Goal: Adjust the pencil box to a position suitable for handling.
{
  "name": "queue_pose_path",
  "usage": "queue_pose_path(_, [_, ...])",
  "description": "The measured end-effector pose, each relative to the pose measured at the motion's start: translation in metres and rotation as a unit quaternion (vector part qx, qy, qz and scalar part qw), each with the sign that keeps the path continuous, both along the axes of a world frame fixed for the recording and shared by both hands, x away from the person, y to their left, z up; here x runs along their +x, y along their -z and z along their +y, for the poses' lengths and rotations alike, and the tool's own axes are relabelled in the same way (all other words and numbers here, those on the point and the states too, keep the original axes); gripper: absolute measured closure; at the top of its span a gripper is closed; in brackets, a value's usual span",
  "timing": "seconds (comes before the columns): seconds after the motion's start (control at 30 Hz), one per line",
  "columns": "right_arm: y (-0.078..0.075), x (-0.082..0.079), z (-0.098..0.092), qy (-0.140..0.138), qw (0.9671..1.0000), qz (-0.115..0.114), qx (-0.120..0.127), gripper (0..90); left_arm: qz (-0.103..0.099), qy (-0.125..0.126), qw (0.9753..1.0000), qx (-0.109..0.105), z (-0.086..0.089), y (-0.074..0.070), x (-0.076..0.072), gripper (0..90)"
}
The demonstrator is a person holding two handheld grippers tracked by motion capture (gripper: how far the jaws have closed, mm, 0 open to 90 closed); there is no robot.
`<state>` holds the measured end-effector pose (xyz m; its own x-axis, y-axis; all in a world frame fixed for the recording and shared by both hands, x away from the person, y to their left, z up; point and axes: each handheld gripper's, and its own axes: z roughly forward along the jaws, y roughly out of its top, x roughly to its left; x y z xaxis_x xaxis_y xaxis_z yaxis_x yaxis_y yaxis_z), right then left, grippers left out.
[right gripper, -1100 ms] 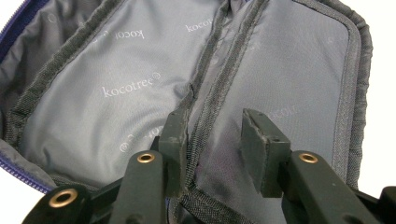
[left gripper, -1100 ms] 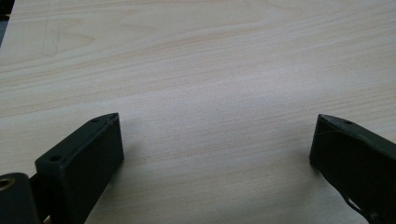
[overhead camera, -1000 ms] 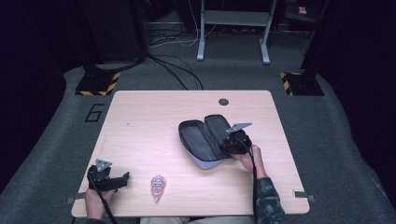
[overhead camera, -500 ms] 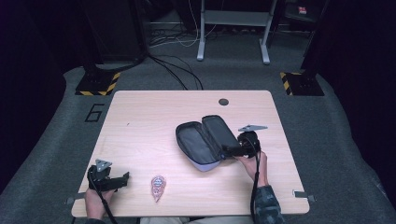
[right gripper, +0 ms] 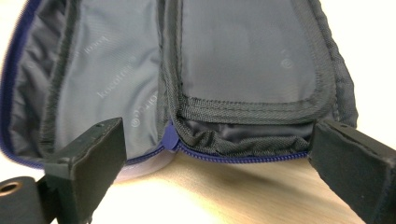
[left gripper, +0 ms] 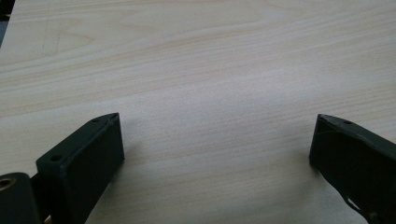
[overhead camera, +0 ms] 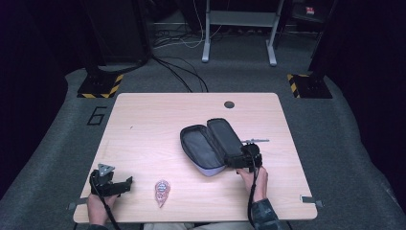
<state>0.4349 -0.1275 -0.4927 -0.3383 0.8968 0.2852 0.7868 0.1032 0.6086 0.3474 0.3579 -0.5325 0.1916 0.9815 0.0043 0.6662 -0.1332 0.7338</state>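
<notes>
The right gripper (overhead camera: 241,161) sits wide open at the open case (overhead camera: 210,146). The left gripper (overhead camera: 125,184), also wide open, rests near the tabletop's (overhead camera: 158,120) front left corner.

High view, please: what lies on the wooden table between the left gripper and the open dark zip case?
A small pinkish wrapped packet lies between the left gripper and the open dark zip case; otherwise bare wooden table.

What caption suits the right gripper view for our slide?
Open right hand-held gripper faces the near end of an unzipped pencil case lying open on the wooden table.
</notes>
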Motion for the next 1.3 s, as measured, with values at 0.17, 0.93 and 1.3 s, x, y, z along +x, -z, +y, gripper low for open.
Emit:
queue_pose_path(0.17, [0.001, 0.006, 0.003, 0.002, 1.0, -0.002, -0.004, 7.3, 0.0, 0.0, 1.0, 0.0, 0.0, 0.0, 0.0, 2.8])
queue_pose_path(0.93, [0.0, 0.042, -0.006, -0.032, 0.9979, -0.025, -0.051, 25.1, 0.006, 0.002, 1.0, -0.001, 0.0, -0.001, 0.0, 2.9])
queue_pose_path(1.3, [-0.009, 0.049, -0.015, -0.016, 0.9967, -0.056, -0.056, 26.2, -0.003, -0.001, 1.0, 0.001, 0.0, 0.0, -0.001, 3.5])
